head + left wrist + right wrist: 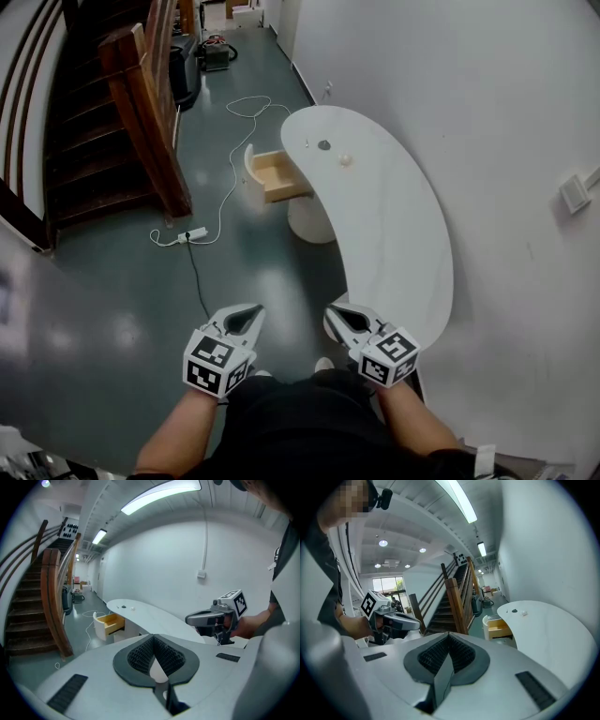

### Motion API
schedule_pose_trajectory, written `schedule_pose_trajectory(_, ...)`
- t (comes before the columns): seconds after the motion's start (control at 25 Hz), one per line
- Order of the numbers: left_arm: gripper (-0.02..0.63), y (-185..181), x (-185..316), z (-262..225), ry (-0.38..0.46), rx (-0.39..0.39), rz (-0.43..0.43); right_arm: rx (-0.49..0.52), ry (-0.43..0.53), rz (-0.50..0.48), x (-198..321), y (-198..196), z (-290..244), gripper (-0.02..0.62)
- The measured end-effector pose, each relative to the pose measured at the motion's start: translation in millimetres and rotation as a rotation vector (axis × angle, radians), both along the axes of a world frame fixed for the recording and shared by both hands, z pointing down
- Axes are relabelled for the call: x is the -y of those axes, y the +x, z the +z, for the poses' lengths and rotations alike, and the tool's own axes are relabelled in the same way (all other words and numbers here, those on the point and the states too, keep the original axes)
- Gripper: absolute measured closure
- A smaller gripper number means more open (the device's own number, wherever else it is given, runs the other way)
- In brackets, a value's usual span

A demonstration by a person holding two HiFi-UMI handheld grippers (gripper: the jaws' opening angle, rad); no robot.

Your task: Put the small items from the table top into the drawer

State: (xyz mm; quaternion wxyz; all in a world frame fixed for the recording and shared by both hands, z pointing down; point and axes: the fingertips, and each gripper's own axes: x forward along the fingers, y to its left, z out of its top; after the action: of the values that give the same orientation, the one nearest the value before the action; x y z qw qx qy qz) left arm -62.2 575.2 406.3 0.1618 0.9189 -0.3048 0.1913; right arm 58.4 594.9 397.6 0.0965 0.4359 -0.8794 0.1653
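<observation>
Checking jaw state first: left gripper (249,317) and right gripper (339,317) each have jaws clenched tip to tip, with nothing between the pads. Task items lie on the white kidney-shaped table top (394,234), just beyond the open pale-wood drawer w/ curved white front (253,164). They are a dark round disc (324,145), a small cream ball (345,159) beside it, and a thin sliver (307,143) too small to identify. All three are well apart from both grippers, and no item shows inside the drawer. Risks, est.: (1) if jaws aren't released before the reach, the tips will shove an item instead of straddling it, and the ball will prob. roll, poss. off the table edge away from the drawer. (2) The disc looks flat, so pads may skid over it. (3) The white cable and power strip (192,234) on the floor beside the drawer are a snag hazard.
</observation>
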Motion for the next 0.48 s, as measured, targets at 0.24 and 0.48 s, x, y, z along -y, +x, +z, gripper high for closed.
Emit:
schedule_pose_trajectory(0.24,0.592,-38.5,11.9,14.1,-0.02,-0.002,-0.027,-0.08,0.001,-0.032,-5.4,-31.5,9.6,0.597)
schedule_pose_trajectory(0.48,0.592,-47.4,26.4,20.5,-0.034,-0.022,-0.039,-0.056,-0.018,-0.013,18.4,-37.6,11.3,0.597)
